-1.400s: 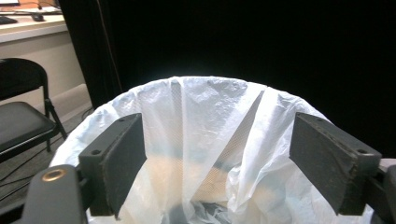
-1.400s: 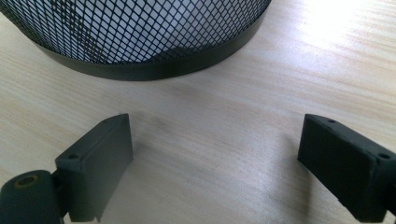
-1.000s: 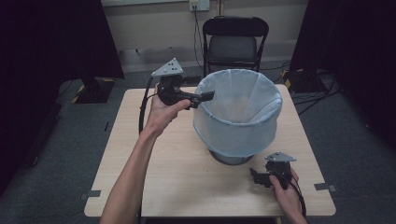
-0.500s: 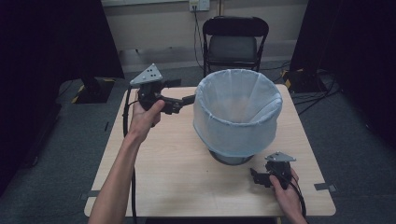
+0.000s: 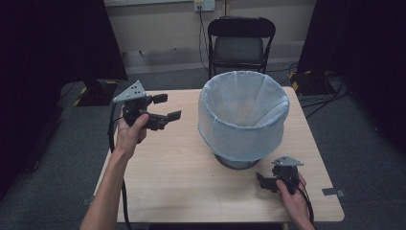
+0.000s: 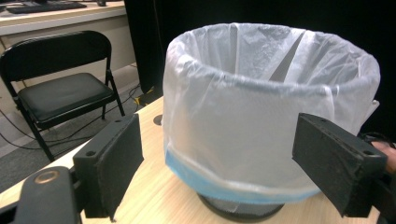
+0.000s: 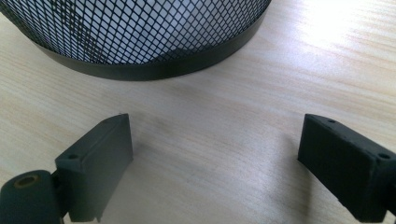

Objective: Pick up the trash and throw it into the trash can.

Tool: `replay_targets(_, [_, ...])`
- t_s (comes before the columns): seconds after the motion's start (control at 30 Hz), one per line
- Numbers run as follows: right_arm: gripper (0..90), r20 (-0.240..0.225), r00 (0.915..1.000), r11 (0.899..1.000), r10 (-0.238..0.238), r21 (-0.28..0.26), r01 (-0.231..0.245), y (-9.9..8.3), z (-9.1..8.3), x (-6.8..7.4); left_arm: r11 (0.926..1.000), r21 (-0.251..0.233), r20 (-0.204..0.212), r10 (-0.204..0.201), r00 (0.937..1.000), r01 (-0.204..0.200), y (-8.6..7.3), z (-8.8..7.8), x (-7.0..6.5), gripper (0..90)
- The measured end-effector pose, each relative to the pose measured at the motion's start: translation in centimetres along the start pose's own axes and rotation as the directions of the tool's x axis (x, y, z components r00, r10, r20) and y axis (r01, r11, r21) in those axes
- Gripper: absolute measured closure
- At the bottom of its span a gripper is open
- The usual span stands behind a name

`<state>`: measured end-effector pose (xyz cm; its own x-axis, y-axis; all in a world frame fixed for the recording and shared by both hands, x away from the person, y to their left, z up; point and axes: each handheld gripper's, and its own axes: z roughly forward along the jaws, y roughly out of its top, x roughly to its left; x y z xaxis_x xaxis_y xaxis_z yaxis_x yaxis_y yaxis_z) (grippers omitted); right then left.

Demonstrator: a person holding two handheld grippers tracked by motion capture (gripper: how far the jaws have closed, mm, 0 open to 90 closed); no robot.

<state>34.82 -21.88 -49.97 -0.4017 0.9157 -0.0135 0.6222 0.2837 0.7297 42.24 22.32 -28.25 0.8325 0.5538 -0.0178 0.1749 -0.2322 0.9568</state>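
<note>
A black mesh bin [image 5: 237,160] lined with a white plastic bag [image 5: 244,115] stands on the wooden table [image 5: 182,182], right of centre. The bag is folded over the rim, with a blue band at its lower edge [image 6: 219,186]. My left gripper [image 5: 168,106] is held in the air left of the bin, open, with nothing between its jaws, and points at the bag [image 6: 261,102]. My right gripper [image 5: 262,182] rests low at the table's front right, open. It faces the bin's mesh base [image 7: 140,37], a short way off.
A black folding chair [image 5: 242,45] stands behind the table's far edge. Cables lie on the floor at the back right [image 5: 316,86]. Bare tabletop [image 7: 219,93] lies between the right jaws and the bin, and more on the table's left half.
My left gripper has drawn back leftward from the bin's rim to a spot well clear of it and slightly lower. The right gripper and the bin have not moved.
</note>
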Motion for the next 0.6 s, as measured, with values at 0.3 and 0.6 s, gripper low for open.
replay_targets(0.3, [9.2,0.0,1.0,1.0,0.0,0.0,0.0,0.0,0.0,0.0,0.9999,0.015,-0.035,0.002,0.9994,-0.002,-3.0,-1.3,0.2,16.0])
replay_targets(0.6, [9.2,0.001,1.0,1.0,0.001,0.001,-0.001,0.0,0.0,0.0,0.9968,0.078,-0.098,-0.011,0.9951,0.018,-7.0,-1.8,0.0,15.8])
